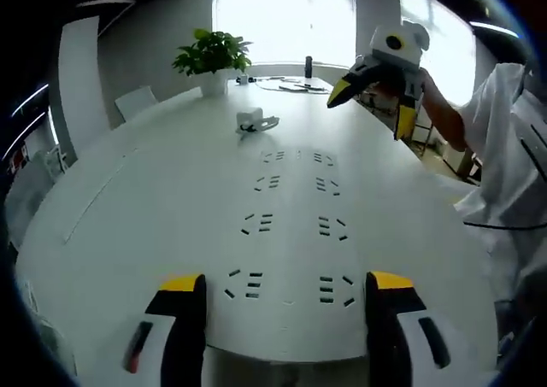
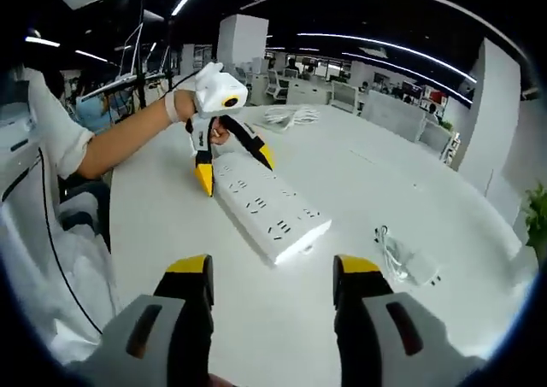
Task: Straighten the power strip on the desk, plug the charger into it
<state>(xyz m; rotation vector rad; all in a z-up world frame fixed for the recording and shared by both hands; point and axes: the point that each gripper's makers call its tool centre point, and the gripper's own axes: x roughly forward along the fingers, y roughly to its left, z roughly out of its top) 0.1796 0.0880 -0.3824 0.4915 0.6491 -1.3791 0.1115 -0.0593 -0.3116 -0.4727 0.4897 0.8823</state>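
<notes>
A: How do the tools stand?
B: The left gripper [image 1: 286, 306] is spread wide over the near end of the power strip [image 2: 269, 206], holding nothing. The right gripper [image 2: 272, 289] is wide open too, empty, raised above the desk [image 2: 359, 161].
A: And the charger [image 1: 254, 120]?
B: On the desk beyond the strip's far end, apart from it, near a potted plant [image 1: 211, 58].
</notes>
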